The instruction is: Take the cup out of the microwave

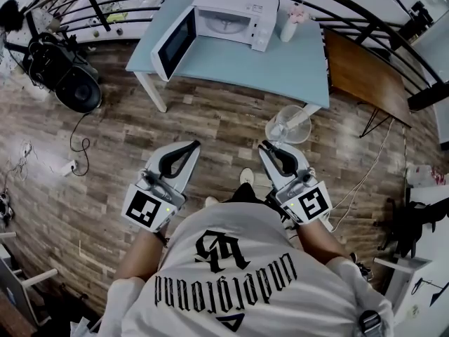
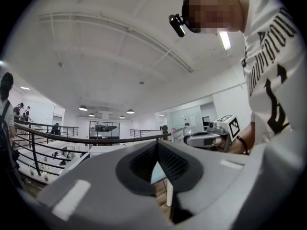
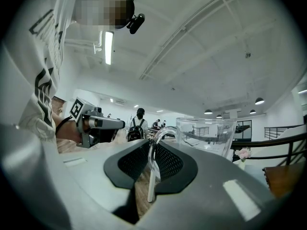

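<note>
Nearest, both grippers are held level at waist height, side by side and well apart over the wooden floor [image 1: 105,146]. The left gripper [image 1: 191,146] is clenched w/ nothing in it: its pads meet at the tips and only the room shows through the gap behind them. Prob. just parked there, since this job needs one gripper only.

The right gripper [image 1: 266,146] is clamped on the handle [image 3: 157,150] of the glass cup [image 1: 289,125]. The thin clear loop is pinched between the ribbed pads, and the cup body hangs out beyond the tips, upright, mouth up. Gripping the handle makes sense b/c the round glass wall is wider and slicker than these pads would like. Held level, the cup doesn't tip. It looks empty, though w/ clear glass that's hard to confirm.

Farther off is the light-blue surface [image 1: 280,69], w/ the white microwave [image 1: 242,9] at its far edge. Its door [image 1: 172,44] is swung wide to the left and the cavity seems empty. A small vase [image 1: 289,25] stands just beside the microwave.

So the cup is out of the microwave and away from the surface, carried in front of the person. Judging by that, the removal itself is done. What's left, if anything, is setting it down somewhere.
</note>
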`<action>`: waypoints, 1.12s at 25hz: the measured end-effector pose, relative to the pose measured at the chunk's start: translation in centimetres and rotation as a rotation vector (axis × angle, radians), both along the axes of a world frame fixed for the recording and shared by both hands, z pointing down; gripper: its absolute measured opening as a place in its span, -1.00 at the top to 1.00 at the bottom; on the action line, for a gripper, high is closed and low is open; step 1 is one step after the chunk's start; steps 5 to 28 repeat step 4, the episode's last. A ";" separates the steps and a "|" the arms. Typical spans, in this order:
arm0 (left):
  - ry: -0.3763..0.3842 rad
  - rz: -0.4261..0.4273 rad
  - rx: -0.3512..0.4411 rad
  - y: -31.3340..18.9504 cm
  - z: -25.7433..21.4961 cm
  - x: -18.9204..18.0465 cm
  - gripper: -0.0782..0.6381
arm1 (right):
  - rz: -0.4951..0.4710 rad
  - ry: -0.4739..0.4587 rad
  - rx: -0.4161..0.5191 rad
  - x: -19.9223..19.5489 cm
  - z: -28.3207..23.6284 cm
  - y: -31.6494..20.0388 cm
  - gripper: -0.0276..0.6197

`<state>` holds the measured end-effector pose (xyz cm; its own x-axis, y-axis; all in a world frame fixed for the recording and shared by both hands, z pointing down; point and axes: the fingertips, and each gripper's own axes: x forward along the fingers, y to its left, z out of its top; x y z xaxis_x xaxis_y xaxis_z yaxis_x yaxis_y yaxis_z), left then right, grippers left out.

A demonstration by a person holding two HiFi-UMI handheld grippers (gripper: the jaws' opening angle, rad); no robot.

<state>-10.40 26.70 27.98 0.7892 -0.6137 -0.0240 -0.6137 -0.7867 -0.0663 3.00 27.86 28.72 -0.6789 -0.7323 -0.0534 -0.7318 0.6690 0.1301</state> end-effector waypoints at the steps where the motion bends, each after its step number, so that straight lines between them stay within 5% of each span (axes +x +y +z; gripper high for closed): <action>1: 0.002 -0.001 -0.008 -0.1 0.1 -0.1 0.64 | 0.000 0.001 -0.001 -0.1 0.0 -0.1 0.79; 28: 0.004 0.001 -0.047 -0.4 0.3 -0.1 0.64 | -0.001 0.003 -0.003 -0.3 -0.1 -0.4 0.79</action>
